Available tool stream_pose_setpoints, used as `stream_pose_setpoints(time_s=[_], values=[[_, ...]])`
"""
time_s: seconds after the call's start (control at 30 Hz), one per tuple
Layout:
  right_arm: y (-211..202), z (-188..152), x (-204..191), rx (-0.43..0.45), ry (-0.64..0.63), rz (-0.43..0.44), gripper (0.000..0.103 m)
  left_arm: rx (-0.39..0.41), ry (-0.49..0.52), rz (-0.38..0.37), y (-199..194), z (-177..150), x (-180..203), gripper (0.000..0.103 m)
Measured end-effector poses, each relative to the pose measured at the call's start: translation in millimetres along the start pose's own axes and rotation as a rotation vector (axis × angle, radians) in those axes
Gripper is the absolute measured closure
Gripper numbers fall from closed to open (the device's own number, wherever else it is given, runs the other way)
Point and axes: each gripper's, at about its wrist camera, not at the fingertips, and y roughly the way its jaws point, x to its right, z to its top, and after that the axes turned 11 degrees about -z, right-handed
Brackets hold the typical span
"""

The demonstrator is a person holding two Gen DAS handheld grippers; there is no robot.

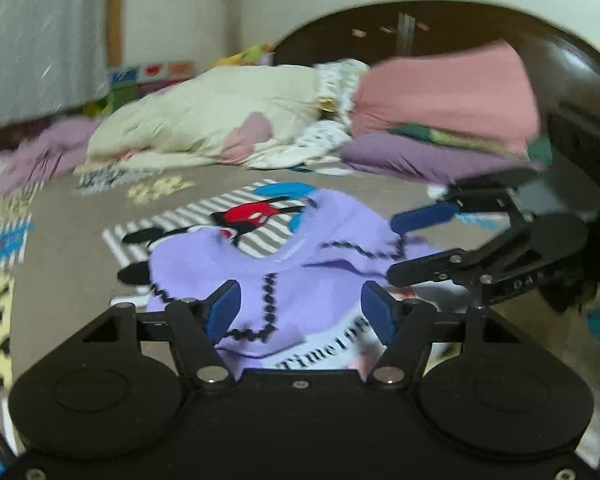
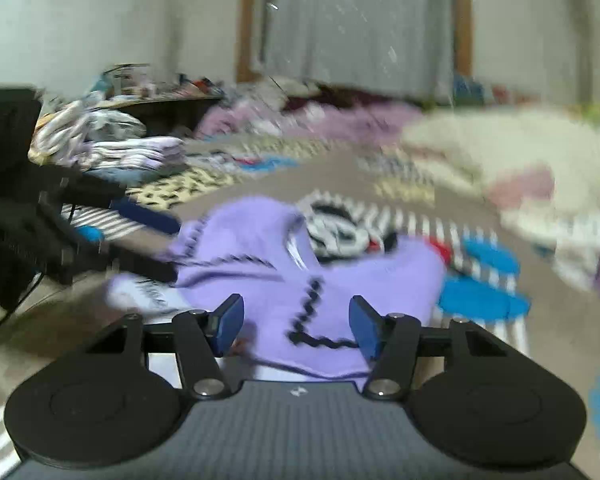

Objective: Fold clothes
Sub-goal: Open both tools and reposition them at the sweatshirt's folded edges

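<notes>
One lilac garment (image 1: 300,276) trimmed with black zigzag stitching lies crumpled on a grey Mickey Mouse bedspread (image 1: 80,240), its neckline gaping and a white panel with black lettering showing at its near edge. Both claws hang over it with jaws spread and nothing between them: the left gripper (image 1: 300,312) above its near hem, the right gripper (image 2: 296,322) likewise. Only the left wrist view shows a stack of folded pink, green and purple cloth (image 1: 448,120) beside a cream duvet (image 1: 204,116); the right wrist view, heavily blurred, instead shows a pile of striped laundry (image 2: 112,140) and a grey curtain (image 2: 360,20).
</notes>
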Motion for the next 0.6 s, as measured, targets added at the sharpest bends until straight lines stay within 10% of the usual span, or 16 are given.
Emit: stream_pose_setpoints(time_s=[0.27, 0.6], values=[[23.7, -34.5, 12.7, -0.103, 0.086, 0.012, 0.036, -0.158, -0.065, -0.023, 49.8, -16.9, -14.7, 0.032], [-28.8, -27.5, 4.2, -0.027, 0.262, -0.174, 0.022, 0.095, -0.493, 0.035, -34.6, -25.9, -20.1, 0.028]])
